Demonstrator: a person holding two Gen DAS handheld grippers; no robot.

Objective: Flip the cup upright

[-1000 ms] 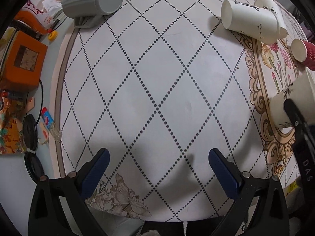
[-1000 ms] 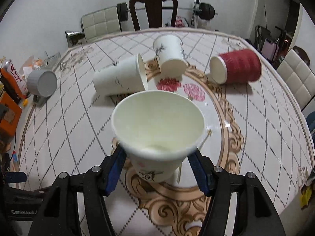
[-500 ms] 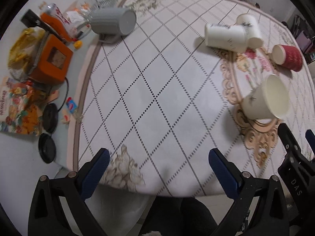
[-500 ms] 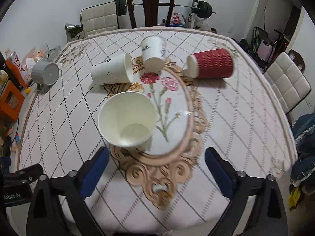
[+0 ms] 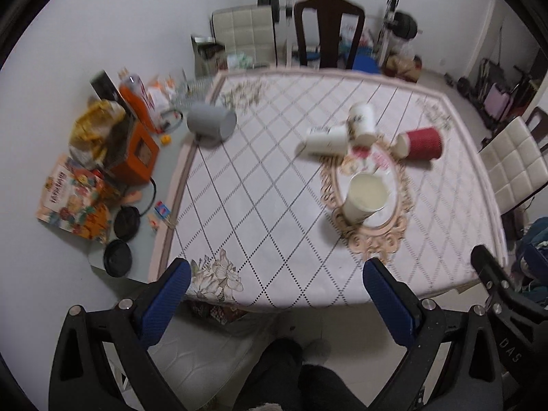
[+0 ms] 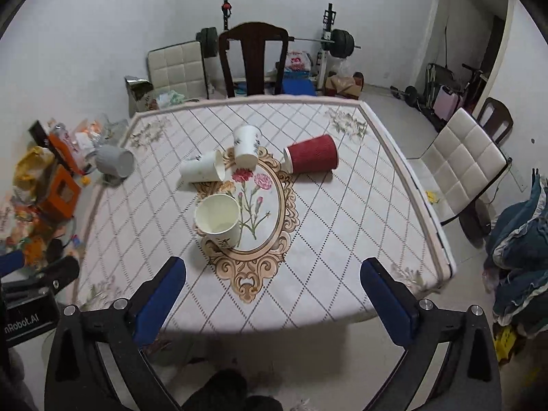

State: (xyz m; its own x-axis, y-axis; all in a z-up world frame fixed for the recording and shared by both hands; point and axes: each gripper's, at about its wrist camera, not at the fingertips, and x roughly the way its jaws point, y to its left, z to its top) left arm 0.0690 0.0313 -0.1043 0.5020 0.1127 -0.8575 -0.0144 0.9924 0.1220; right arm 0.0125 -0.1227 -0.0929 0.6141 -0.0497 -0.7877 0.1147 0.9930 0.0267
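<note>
A white paper cup [image 6: 219,219] stands upright on the floral oval of the table [image 6: 342,239]; it also shows in the left wrist view [image 5: 365,199]. Two white cups [image 6: 202,172] [image 6: 246,145] and a red ribbed cup [image 6: 312,154] lie on their sides behind it. My right gripper [image 6: 273,299] is open and empty, pulled back past the table's near edge. My left gripper [image 5: 275,303] is open and empty, also back off the near edge.
A grey cup-shaped object [image 6: 114,161] lies at the table's left edge. Clutter and an orange box [image 5: 135,156] sit on the floor at left. A dark wooden chair [image 6: 253,61] stands behind the table, a white padded chair [image 6: 462,164] at right.
The right gripper opened and let go of the white cup, which now stands upright on the table. Both grippers drew back and up, away from the table.
</note>
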